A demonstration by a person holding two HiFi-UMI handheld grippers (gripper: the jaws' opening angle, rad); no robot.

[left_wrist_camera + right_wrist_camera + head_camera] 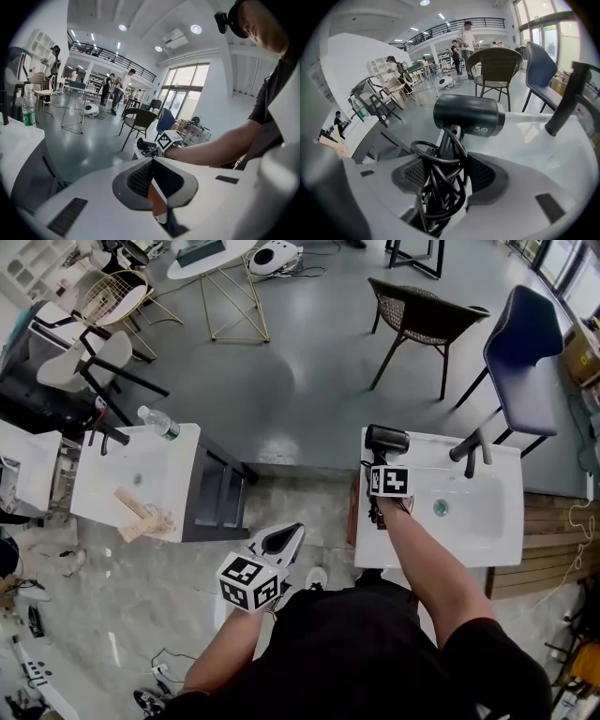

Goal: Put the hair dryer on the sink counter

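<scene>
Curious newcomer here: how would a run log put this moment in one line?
right gripper: shut on hair dryer | above sink counter | left gripper: shut, empty

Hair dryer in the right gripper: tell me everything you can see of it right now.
The hair dryer is matte black, seemingly plastic, with a short round barrel lying level and a printed label near one end. Its handle runs down between the right gripper's fingers, which clamp it and its coiled black cord. It is over the white sink counter's far left corner; contact with it is unclear.
</scene>
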